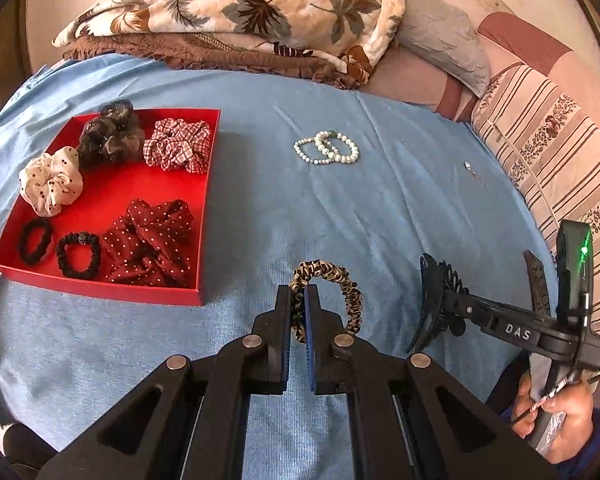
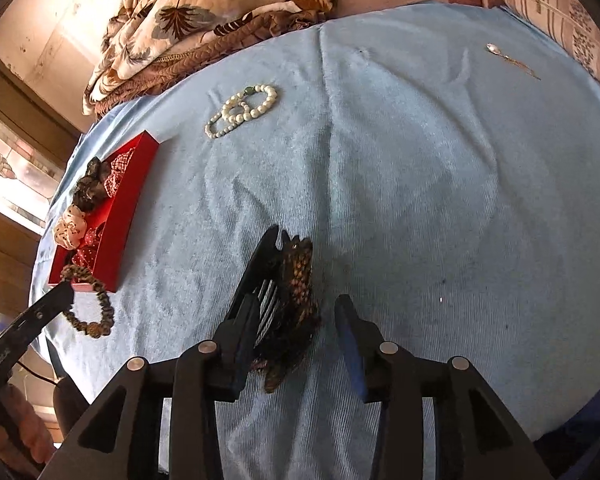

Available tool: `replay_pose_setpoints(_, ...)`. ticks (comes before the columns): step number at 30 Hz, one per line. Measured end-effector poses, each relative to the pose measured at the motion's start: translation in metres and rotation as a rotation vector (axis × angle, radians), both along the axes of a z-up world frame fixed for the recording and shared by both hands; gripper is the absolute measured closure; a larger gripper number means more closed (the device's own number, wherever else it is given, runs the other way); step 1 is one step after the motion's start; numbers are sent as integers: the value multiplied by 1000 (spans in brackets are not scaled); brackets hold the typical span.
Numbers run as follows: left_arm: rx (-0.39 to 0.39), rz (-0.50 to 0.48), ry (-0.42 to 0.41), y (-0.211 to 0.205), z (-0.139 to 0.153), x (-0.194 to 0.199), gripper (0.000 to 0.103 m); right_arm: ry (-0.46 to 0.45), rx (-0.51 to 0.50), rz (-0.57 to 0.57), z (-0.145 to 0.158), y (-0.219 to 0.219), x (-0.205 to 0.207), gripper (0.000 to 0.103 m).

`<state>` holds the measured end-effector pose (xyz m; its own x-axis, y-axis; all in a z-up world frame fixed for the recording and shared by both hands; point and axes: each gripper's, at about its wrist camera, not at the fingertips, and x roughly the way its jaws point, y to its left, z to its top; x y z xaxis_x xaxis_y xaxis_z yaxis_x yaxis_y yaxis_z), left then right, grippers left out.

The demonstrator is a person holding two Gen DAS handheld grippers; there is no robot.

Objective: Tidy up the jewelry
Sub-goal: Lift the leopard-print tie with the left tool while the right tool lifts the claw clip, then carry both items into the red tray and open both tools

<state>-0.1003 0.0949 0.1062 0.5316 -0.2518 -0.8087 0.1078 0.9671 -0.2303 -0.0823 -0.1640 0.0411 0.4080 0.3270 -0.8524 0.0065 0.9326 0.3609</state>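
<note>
My left gripper [image 1: 299,300] is shut on a leopard-print scrunchie [image 1: 342,292] and holds it just above the blue cloth, right of the red tray [image 1: 100,284]. The tray holds several scrunchies and hair ties. The scrunchie also shows in the right wrist view [image 2: 96,312]. My right gripper [image 2: 296,312] is open around a dark hair claw clip [image 2: 288,300] lying on the cloth; the clip rests against the left finger. The clip shows in the left wrist view [image 1: 436,300]. Pearl bracelets [image 1: 327,148] lie further back, also in the right wrist view [image 2: 242,110].
A small earring or pendant [image 1: 469,167] lies on the blue cloth [image 1: 340,208] at the right, also in the right wrist view [image 2: 500,56]. A folded leaf-print quilt [image 1: 240,12] and pillows [image 1: 540,140] border the far and right edges.
</note>
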Motion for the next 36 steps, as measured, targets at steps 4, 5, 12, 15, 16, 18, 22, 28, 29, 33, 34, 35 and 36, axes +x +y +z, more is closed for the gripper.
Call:
replay_pose_setpoints(4,-2,1,-2,0,0,0,97,-16,35,-13,4,2,-8,56)
replay_pose_setpoints(5,-3,1,-3,0,1,0,97,-24,38,-11,6,3,-9,56)
replay_pose_setpoints(12,-6,-11,-16,-1,5,-4,97,-59,-49,6,13,20,-15,60)
replay_pose_setpoints(15,-4,-27,-29,-2,8,-6,97,-42,-66,10,11,23,-15,66)
replay_pose_setpoints(16,-3,-32,-34,-3,10,-6,97,-40,-66,9,10,23,-16,67)
replay_pose_setpoints(18,-4,-42,-36,-6,11,-4,97,-41,-57,3,10,21,-17,70)
replay_pose_setpoints(22,-7,-65,-45,-13,16,-3,97,-62,-37,-8,13,15,-24,95)
replay_pose_setpoints(28,-8,-91,-66,-22,23,-5,97,-130,-34,-26,36,6,-36,97)
replay_pose_setpoints(29,-9,-93,-68,-22,24,-4,97,-144,-36,-32,41,4,-39,97)
replay_pose_setpoints(33,-17,-93,-82,-21,29,-5,97,-187,-25,-50,56,-1,-47,97)
replay_pose_setpoints(34,-23,-89,-84,-19,30,-5,97,-196,-23,-54,59,-2,-48,97)
replay_pose_setpoints(35,-26,-86,-87,-17,31,-6,97,-205,-19,-55,62,-3,-49,97)
replay_pose_setpoints(36,-26,-81,-91,-14,32,-7,97,-210,-13,-54,64,-3,-49,97)
